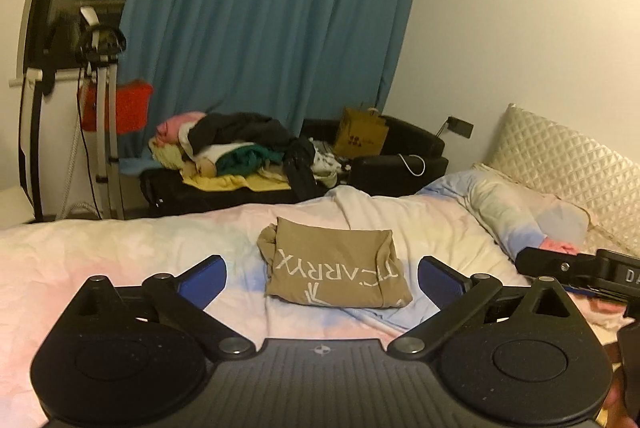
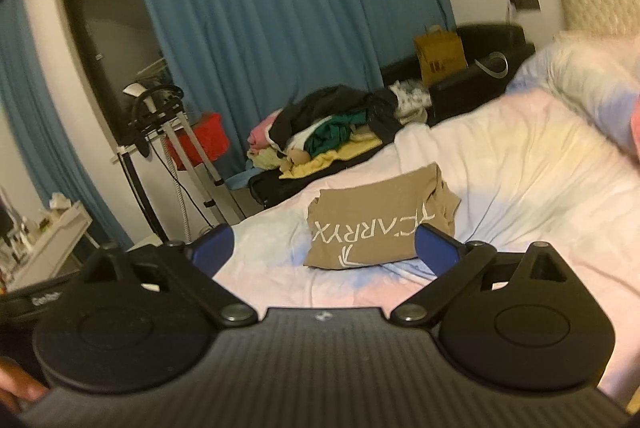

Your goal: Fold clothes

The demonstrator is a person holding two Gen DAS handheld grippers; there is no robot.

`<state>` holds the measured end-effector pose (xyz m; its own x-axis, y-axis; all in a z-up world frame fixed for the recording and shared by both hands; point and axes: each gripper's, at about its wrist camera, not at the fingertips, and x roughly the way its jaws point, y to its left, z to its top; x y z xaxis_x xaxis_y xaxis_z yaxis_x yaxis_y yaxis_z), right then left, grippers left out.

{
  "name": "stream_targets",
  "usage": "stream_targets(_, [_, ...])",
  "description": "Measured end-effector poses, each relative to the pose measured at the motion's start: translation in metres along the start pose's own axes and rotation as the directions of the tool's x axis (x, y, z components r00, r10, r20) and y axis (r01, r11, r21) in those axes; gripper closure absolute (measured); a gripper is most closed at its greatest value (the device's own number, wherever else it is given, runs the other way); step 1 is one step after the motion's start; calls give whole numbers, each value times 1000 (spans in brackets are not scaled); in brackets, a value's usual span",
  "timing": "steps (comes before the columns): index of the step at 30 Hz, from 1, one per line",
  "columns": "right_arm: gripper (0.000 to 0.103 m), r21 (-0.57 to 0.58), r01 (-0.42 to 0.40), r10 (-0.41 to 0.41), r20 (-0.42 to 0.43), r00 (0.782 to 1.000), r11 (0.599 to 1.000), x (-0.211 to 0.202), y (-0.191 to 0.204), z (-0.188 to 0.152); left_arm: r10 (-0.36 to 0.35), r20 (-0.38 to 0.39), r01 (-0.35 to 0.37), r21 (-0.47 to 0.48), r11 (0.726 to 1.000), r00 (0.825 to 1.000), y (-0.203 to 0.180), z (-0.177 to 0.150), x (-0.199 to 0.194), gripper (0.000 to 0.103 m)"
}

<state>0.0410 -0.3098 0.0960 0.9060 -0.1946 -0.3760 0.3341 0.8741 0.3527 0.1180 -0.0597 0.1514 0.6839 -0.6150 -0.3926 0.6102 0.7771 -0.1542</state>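
Lying folded at frame centre in the left wrist view: one tan shirt (image 1: 334, 264) with white lettering, resting on the pastel bedspread (image 1: 120, 252). Sitting beyond and between the two blue-padded fingers (image 1: 204, 278) of the left gripper (image 1: 322, 278), touching neither. Jaws standing spread wide, gripping nothing.

Showing in the right wrist view: same tan shirt (image 2: 380, 224), just right of centre, again lying past the fingertips of the right gripper (image 2: 324, 246). Right-hand finger (image 2: 436, 246) overlapping the shirt's near corner in the picture; contact impossible to confirm, the pad appearing to be hovering above. Jaws spread wide here too, clasping nothing.

Poking in at the right edge of the left wrist view: part of the other gripper's black body (image 1: 580, 268).

Counting:
- Folded shirts on the bed: one.
- Grippers: two, each with two fingers.
- Unsorted clothes pile (image 1: 240, 152): one heap, sitting on a black sofa (image 1: 400, 156) above centre; garment count impossible to tell.
- Brown paper bag (image 1: 360, 136): one, standing on the sofa, right of the heap.
- Blue curtain (image 1: 272, 20): hanging across the upper middle.
- Pillow (image 1: 516, 212): one, lying at right.
- Quilted headboard (image 1: 572, 164): one, at far right.
- Red cloth (image 1: 128, 106): one, hanging at left beside a stand.
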Motion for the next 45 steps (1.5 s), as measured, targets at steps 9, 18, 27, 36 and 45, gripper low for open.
stream_targets(9, [4, -106, 22, -11, 104, 995, 994, -20, 9, -57, 1, 75, -7, 87, 996, 997, -21, -58, -36, 1])
stream_targets(18, [4, -166, 54, -37, 107, 994, 985, 3, 9, -108, 55, 63, -62, 115, 991, 996, -11, -93, -23, 1])
stream_targets(27, [4, -216, 48, -17, 143, 990, 975, 10, 14, -131, 98, 56, -101, 66, 993, 994, 9, -115, -14, 1])
stream_targets(36, [4, -273, 50, -4, 168, 986, 961, 3, 21, -143, 109, 65, -113, 66, 991, 992, 12, -118, -15, 1])
stream_targets(45, [4, -236, 60, -26, 148, 989, 970, 4, 16, -140, 108, 53, -112, 74, 991, 993, 6, -121, -15, 0])
